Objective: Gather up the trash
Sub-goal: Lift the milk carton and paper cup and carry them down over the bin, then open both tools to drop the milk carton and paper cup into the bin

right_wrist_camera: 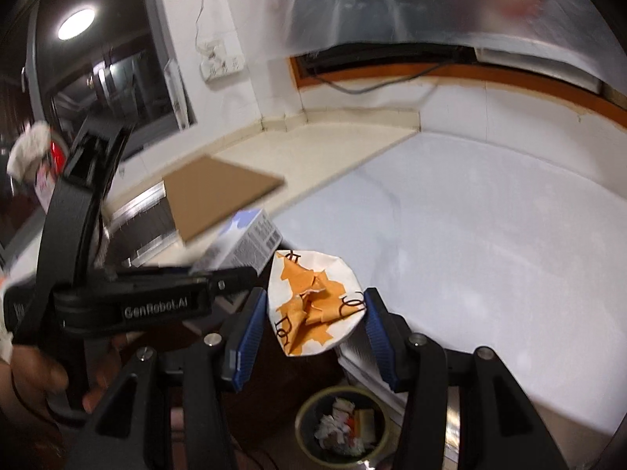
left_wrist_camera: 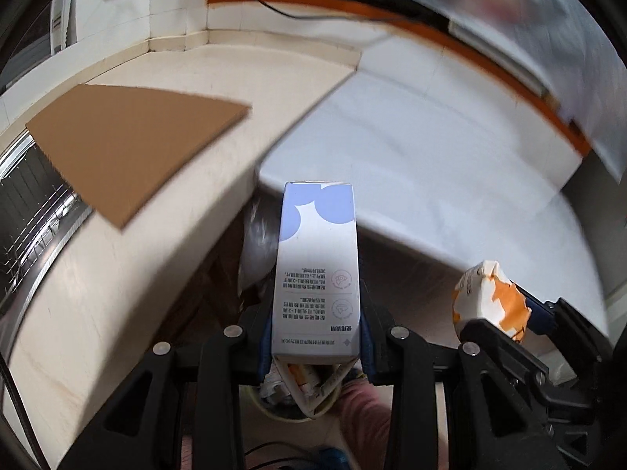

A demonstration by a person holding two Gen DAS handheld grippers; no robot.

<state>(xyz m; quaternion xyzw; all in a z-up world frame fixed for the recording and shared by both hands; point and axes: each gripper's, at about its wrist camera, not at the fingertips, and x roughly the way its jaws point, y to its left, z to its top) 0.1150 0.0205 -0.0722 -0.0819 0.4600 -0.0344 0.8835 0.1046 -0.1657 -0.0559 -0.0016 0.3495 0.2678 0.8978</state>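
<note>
- Carrying trash in both hands, the person is past the pick-up and, by my reading, close to the drop.
- Left claw [left_wrist_camera: 315, 337] is clenched on a white and lilac carton [left_wrist_camera: 316, 270], pinched near its torn lower end, long axis pointing away from the camera.
- Right claw [right_wrist_camera: 313, 323] is clenched on a crumpled orange and white paper wrapper [right_wrist_camera: 313, 303], both blue pads pressing its sides.
- A round waste bin [right_wrist_camera: 340, 429] sits on the floor below, beside the bench [right_wrist_camera: 490, 235], already holding crumpled paper scraps; the wrapper hangs above it and apart from it.
- In the left wrist view the bin shows only as a rim under the carton.
- Done: two pieces lifted. Left: releasing both into the bin.
- A flat brown cardboard sheet [left_wrist_camera: 133, 145] lies on the bench, overhanging its edge; it may count as trash to fetch next.
</note>
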